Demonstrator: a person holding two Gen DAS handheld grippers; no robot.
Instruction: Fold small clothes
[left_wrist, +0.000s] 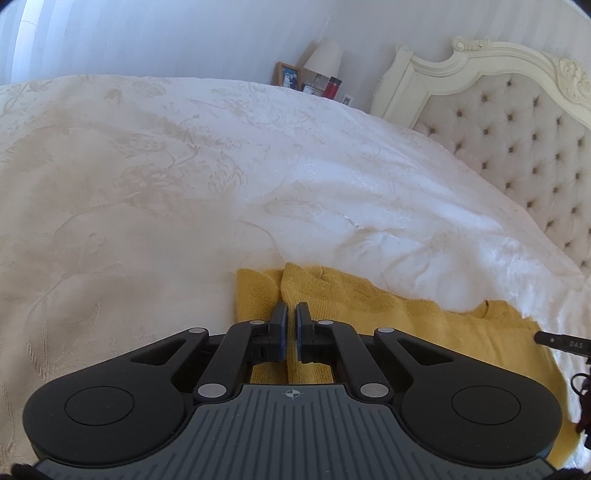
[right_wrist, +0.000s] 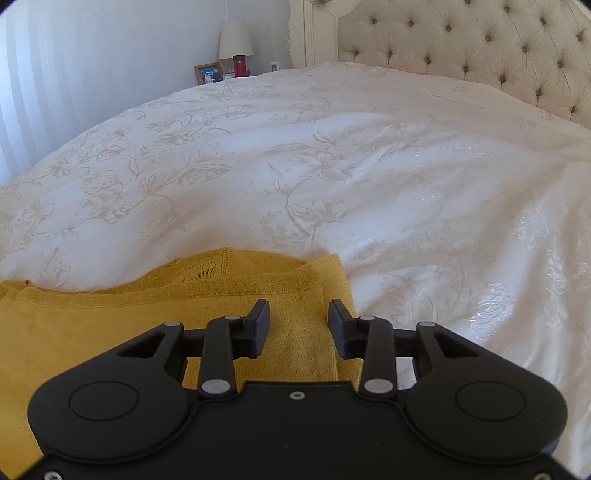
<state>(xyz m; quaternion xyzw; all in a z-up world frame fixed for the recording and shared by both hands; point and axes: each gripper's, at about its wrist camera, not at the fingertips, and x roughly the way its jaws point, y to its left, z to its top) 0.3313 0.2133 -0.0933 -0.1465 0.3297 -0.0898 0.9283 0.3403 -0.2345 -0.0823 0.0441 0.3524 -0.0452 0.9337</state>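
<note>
Left tool (left_wrist: 291, 314) is pressed together, pinching a fold of the yellow knit (left_wrist: 369, 314) on the bed (left_wrist: 147, 184) — right tool (right_wrist: 299, 314) spread, knit edge between its fingers.

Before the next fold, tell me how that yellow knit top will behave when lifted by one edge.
The yellow knit top would probably droop: it already lies in soft creases on the bedspread. Its loose, open knit suggests it may stretch and snag. It looks light, so dragging it may bunch it up.
</note>
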